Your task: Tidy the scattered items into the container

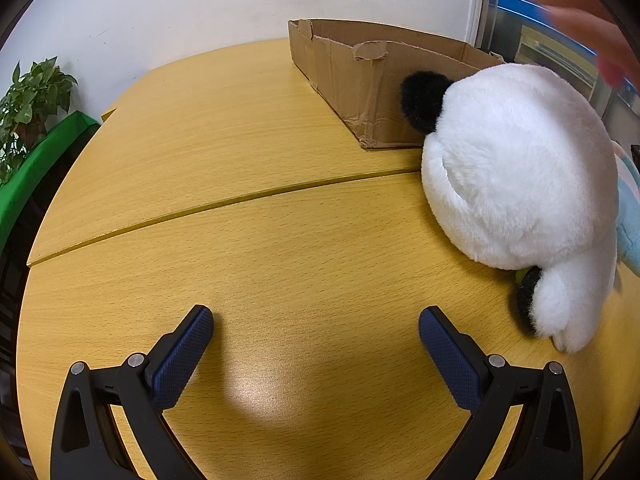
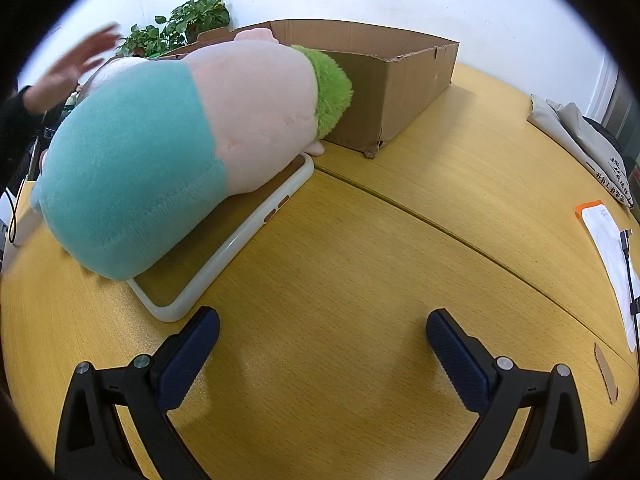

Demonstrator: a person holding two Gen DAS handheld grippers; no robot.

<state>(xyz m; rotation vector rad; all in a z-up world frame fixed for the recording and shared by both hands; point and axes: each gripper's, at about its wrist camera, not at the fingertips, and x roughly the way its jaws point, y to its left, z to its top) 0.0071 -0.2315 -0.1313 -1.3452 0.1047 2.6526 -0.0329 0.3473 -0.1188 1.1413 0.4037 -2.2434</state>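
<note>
Left gripper (image 1: 316, 320), right gripper (image 2: 323, 322): both held released, nothing grasped. White plush (image 1: 520, 184) and teal-pink plush (image 2: 180, 152) laid beside cardboard box (image 2: 400, 92).

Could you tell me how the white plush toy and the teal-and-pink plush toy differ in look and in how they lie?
The white plush toy is white with black patches; the teal-and-pink plush toy is teal and pink with a green tuft. The white one lies straight on the table; the teal-and-pink one lies across a phone case. Both lie beside the cardboard box, outside it.
</note>
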